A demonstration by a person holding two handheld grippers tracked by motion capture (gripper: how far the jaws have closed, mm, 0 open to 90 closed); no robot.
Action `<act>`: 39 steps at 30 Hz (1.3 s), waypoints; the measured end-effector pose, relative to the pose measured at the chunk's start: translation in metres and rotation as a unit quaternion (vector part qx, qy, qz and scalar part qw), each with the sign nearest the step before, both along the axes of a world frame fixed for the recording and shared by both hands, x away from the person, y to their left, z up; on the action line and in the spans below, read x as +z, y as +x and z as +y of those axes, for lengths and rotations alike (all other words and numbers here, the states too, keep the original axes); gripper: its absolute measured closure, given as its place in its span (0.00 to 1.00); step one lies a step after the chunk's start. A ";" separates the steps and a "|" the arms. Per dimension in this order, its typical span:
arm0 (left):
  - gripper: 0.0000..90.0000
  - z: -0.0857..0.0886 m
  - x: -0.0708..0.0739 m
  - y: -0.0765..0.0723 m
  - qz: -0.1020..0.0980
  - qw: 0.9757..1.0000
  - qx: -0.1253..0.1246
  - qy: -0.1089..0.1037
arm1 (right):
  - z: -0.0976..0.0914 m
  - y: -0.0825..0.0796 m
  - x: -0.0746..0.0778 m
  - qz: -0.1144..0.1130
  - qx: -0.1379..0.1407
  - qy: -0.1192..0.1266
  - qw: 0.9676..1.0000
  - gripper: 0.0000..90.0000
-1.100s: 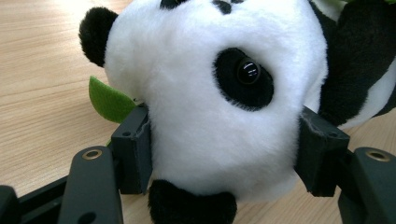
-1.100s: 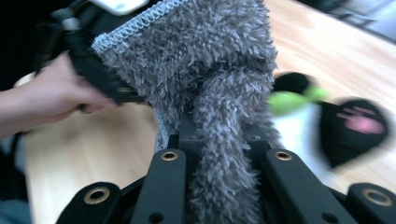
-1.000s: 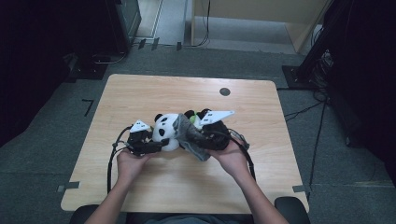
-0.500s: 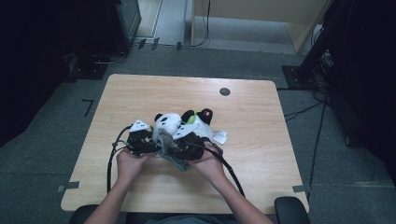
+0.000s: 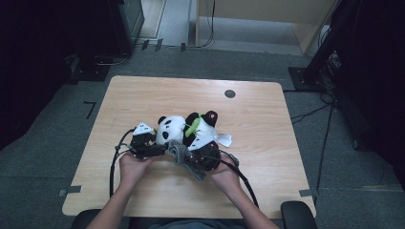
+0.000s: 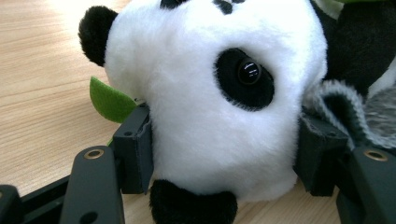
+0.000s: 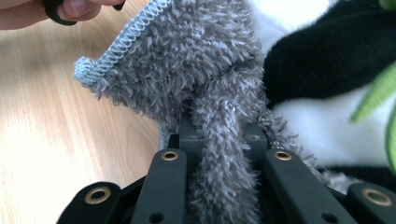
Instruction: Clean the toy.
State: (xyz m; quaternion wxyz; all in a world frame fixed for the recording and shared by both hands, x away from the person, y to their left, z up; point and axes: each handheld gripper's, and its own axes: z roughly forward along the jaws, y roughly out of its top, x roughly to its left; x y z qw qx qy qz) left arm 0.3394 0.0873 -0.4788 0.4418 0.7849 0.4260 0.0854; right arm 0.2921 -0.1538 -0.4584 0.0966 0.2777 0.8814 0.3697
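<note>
Two grippers share the job: the left gripper [image 6: 219, 172] clamps the black-and-white plush panda [image 6: 210, 98] by its head, pinning it near the wooden worktop [image 5: 143, 95]'s front edge, so the right gripper [image 7: 224, 154], squeezed on the fuzzy grey cloth [image 7: 196, 79], can wipe it (probably).

No legible text, label, brand, number or sign is found; the panda's white tag [image 5: 224, 140] cannot be read.

Left tongs [image 5: 155, 143] half-spread, gripping; right tongs [image 5: 184, 160] clamped tight.
</note>
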 end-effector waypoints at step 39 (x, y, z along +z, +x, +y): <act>0.37 0.000 0.002 0.001 0.009 1.000 0.005 -0.001 | -0.048 -0.030 0.021 0.021 0.012 0.050 0.998 0.86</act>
